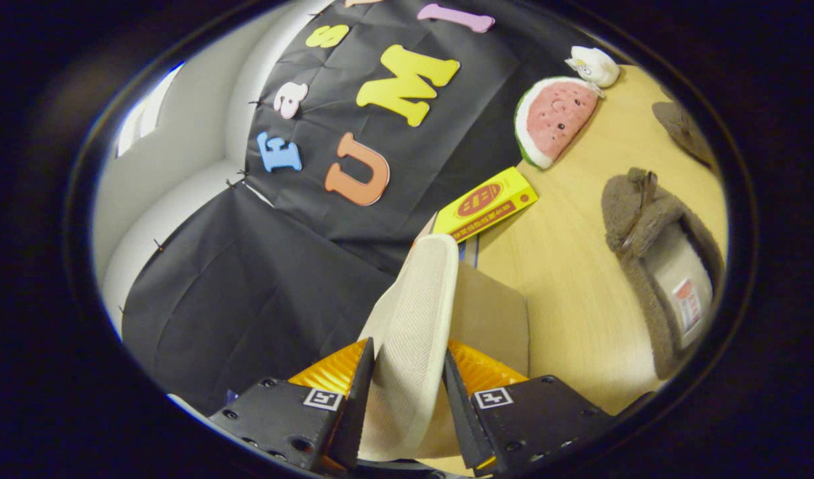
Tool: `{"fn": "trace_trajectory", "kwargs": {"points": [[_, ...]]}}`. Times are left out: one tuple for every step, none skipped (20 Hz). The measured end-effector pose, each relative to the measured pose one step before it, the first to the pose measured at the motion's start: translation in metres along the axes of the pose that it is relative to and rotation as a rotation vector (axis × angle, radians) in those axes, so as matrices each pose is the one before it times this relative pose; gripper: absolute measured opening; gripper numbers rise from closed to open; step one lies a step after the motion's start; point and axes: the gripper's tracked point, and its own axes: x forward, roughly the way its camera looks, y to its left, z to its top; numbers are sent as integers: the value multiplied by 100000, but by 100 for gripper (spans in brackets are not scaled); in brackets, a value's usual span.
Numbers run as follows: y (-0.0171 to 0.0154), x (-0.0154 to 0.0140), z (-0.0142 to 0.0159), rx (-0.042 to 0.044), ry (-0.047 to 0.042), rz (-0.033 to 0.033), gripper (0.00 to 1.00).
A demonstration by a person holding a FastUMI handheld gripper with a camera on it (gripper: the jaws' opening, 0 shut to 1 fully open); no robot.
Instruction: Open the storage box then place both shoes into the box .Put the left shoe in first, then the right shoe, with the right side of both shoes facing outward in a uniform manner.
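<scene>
The view is tilted, with the booth's dark cloth wall (260,279) on the left and a pale wooden worktop (580,279) on the right. The tool (407,392) grips a cream slipper (413,319) between its two fingers, both pressing against the slipper's sides. The slipper's ribbed sole faces the camera and runs forward beyond the fingertips, lifted off the worktop. Just behind the held slipper and touching its right side in the view sits a brown cardboard panel (493,319), which looks like part of the storage box; whether it is open cannot be told. Beyond the slipper's far end lies a yellow packet (486,203), near the wall. Farther along the worktop rests a watermelon-slice plush toy (556,120), with a small white plush toy (594,65) just beside it. To the right, well apart from the tool, a brown furry slipper (659,259) lies on the worktop, its inner sole facing up. Another brown furry item (683,130) sits beyond it, too cropped to identify.
</scene>
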Motion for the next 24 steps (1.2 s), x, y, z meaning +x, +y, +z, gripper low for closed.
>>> {"fn": "trace_trajectory", "kwargs": {"points": [[158, 741, 141, -589, -1761, -225, 55], [565, -1173, 743, -97, -1776, -1699, 37], [151, -109, 151, -2348, 443, -213, 20], [-4, 15, 445, -2569, 425, -1308, 19], [383, -281, -115, 85, -376, -191, 19], [464, -37, 2, -2754, 853, 12, 6], [226, -12, 153, -3306, -142, -1047, 6], [566, -66, 289, -2821, -116, 153, 6], [819, -148, 536, -1987, -975, 1054, 6], [1148, -10, 732, -1596, -559, 1723, 6], [1003, -33, 537, -1713, -353, 1108, 6], [1021, 136, 521, -2268, -305, 564, 6], [887, 217, 541, -2739, -110, 228, 6], [588, 228, 304, -1655, 66, 394, 6], [910, 328, 377, -899, 283, 658, 6], [1076, 285, 318, -1216, 179, 642, 6], [907, 308, 489, -1232, -82, 554, 6], [1008, 483, 308, -1360, 384, 602, 6], [1131, 477, 77, -1875, 832, 827, 6], [1146, 539, 202, -2684, 423, 392, 6], [1153, 347, 285, -2774, 214, 498, 6], [1203, 499, 288, -2634, 325, 435, 6], [1175, 515, 11, -2636, 627, 469, 6], [1170, 650, 27, -2413, 621, 379, 6]]}}
